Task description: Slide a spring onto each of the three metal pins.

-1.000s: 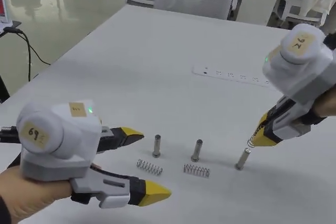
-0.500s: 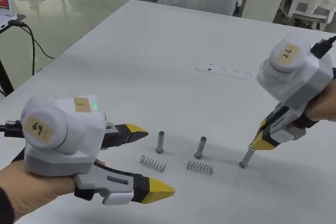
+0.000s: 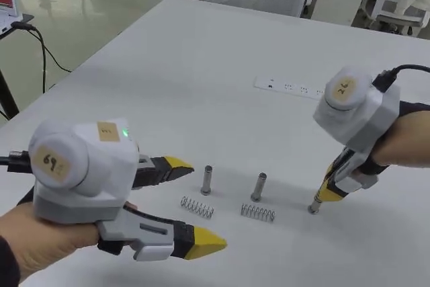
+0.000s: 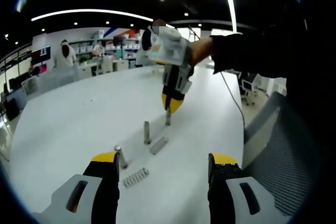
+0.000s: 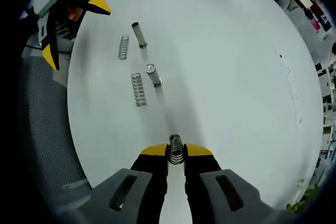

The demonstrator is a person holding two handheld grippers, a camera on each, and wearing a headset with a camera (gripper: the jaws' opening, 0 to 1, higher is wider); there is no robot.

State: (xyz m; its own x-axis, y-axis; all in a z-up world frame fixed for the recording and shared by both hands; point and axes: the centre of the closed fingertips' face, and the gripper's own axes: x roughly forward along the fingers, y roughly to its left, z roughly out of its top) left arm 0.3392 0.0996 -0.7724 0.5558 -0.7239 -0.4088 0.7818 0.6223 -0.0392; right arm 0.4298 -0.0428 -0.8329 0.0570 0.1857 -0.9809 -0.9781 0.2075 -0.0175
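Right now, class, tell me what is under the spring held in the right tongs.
A metal pin, its lower end standing on the table. The spring and the right tongs cover its top.

The right gripper (image 3: 330, 192) and its spring (image 5: 176, 149) hide the pin (image 3: 314, 207) by the table's (image 3: 201, 65) near edge, except its foot.

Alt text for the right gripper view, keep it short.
The right gripper pinches a small coiled metal spring between its yellow-tipped jaws above a white table. Beyond stand two short metal pins, a loose spring lying beside each; the open left gripper sits upper left.
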